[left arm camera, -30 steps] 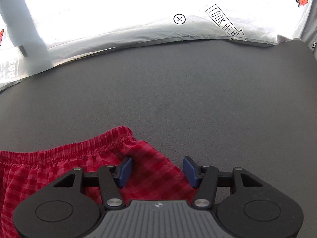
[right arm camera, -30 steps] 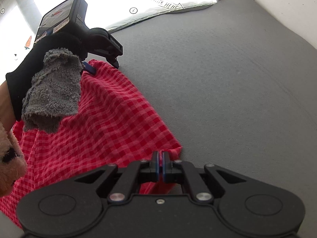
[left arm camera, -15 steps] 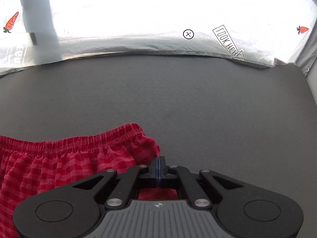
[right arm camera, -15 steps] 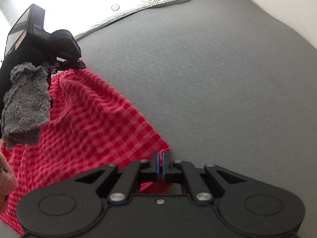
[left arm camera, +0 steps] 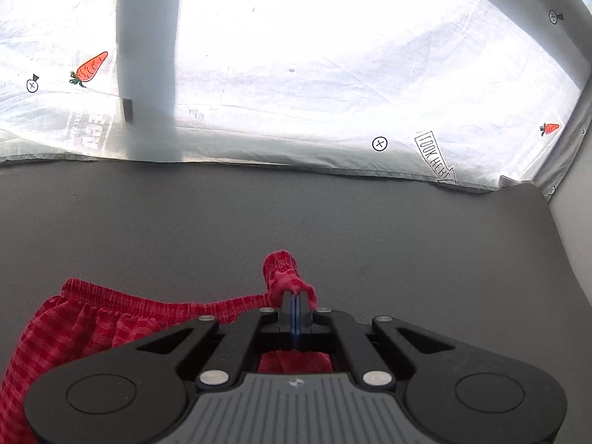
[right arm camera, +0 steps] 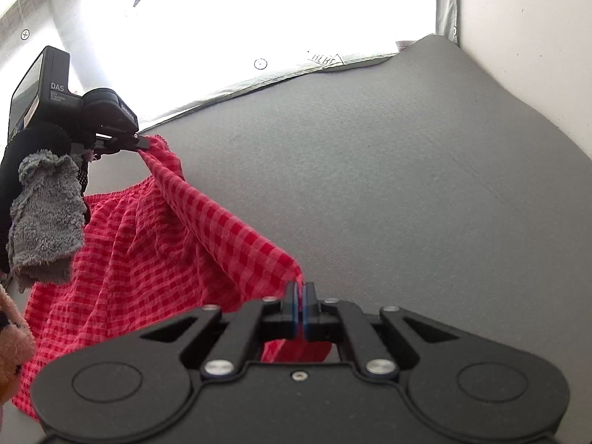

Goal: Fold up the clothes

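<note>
Shorts [left arm camera: 92, 318], red gingham, hang left of the left tool [left arm camera: 295, 301], which is clamped on their waistband corner above the grey surface [left arm camera: 333, 222]. From the right wrist, the right tool [right arm camera: 299, 296] pinches the hem corner; no fold is made yet.

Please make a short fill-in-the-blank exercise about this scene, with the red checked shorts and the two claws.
1. The left claw is shut on the ____ corner of the red checked shorts.
2. The right claw is shut on their ____ corner.
3. The mat under the shorts is ____ in colour.

Missing words: waistband; hem; grey
</note>
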`<action>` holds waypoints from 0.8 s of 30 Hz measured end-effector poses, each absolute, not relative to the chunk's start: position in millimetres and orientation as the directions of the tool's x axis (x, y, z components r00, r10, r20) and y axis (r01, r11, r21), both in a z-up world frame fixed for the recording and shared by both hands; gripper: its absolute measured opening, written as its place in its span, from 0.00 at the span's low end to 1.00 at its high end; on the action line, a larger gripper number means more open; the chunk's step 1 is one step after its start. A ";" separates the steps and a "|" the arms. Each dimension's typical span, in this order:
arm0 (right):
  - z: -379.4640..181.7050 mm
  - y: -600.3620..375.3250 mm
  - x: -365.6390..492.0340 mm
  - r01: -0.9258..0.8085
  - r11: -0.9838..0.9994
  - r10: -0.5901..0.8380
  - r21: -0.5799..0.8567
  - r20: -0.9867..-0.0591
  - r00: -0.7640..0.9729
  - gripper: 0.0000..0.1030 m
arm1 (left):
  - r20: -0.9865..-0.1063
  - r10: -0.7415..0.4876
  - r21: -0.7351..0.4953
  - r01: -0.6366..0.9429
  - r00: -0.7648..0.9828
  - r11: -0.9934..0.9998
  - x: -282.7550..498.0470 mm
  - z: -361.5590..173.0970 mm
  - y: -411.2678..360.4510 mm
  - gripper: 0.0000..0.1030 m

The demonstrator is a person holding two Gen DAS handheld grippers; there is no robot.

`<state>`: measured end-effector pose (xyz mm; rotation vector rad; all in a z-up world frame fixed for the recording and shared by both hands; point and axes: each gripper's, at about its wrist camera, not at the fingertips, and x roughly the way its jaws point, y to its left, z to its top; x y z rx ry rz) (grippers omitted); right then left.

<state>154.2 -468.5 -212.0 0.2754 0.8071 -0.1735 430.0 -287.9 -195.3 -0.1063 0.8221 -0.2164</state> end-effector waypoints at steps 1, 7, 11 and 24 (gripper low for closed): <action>-206.0 -457.5 149.6 0.253 0.951 -0.048 0.180 -0.721 0.692 0.02 | -0.705 -0.242 -0.178 0.164 0.667 0.970 427.2 -189.6 -278.3 0.00; -181.2 -380.0 125.5 0.234 0.947 -0.030 0.218 -0.668 0.744 0.02 | -0.663 -0.296 -0.188 0.230 0.687 0.955 418.9 -165.9 -208.4 0.00; -181.7 -316.2 120.3 0.188 0.952 0.020 0.243 -0.660 0.751 0.02 | -0.645 -0.300 -0.145 0.273 0.703 0.951 418.4 -156.0 -164.5 0.00; -215.5 -158.0 140.4 0.006 0.936 0.254 0.352 -0.686 0.682 0.02 | -0.704 -0.310 -0.147 0.296 0.639 0.944 448.0 -182.8 -61.6 0.00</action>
